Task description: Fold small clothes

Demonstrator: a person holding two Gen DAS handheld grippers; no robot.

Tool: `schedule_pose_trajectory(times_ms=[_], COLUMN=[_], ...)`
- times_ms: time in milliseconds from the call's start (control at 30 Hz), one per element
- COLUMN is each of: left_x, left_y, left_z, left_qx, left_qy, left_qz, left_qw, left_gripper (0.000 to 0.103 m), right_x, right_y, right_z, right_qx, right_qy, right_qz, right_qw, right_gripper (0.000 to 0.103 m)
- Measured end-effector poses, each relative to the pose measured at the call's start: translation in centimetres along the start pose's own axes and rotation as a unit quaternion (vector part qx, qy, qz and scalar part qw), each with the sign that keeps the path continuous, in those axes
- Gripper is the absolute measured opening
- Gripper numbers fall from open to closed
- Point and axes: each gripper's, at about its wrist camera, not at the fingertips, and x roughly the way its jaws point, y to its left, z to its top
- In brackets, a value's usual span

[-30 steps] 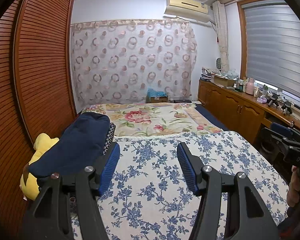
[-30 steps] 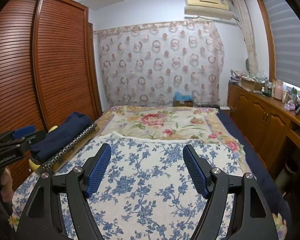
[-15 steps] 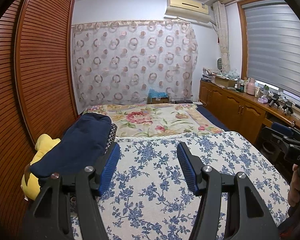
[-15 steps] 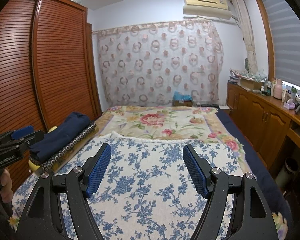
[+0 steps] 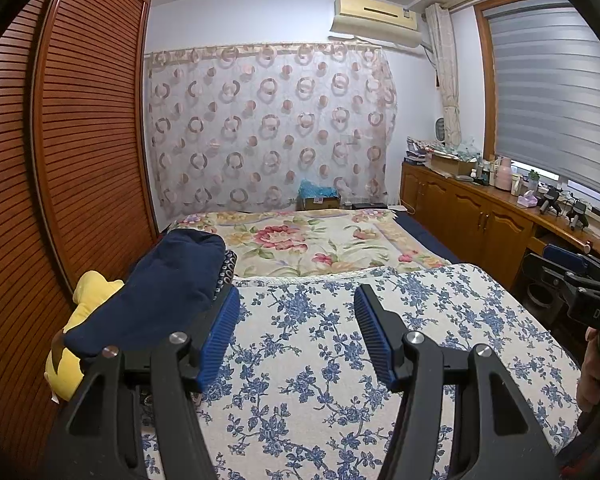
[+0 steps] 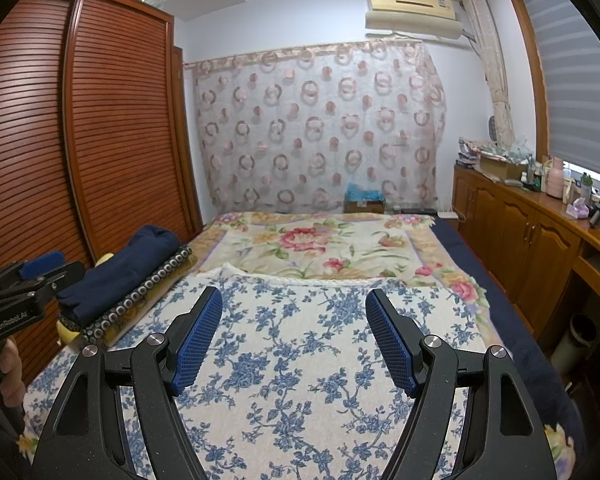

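Left gripper (image 5: 296, 334) and right gripper (image 6: 294, 336) – jaws apart, empty – above the floral sheet (image 6: 300, 360); navy garment (image 5: 156, 292) lies leftward.

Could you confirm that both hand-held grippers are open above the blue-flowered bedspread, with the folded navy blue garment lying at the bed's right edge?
Not quite: the folded navy blue garment lies at the bed's left edge, beside the wooden slatted wardrobe, as the left wrist view shows. Both the left hand-held gripper and the right hand-held gripper are open above the blue-flowered bedspread.
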Motion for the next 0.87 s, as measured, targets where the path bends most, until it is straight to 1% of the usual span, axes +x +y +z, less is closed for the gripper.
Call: schedule_pose_trajectory(times_ms=[867], left_x=[0.22], left_y=[0.13], left_z=[-0.30], left_qx=[0.001], left_qy=[-0.002], left_qz=[0.000], left_qw=[1.0000], left_gripper=[0.059], right_x=[-0.01], right_y=[-0.13], right_z=[-0.02], right_qx=[-0.001], right_qy=[0.000], right_qz=[0.000], right_qw=[1.000], right_gripper=[0.076])
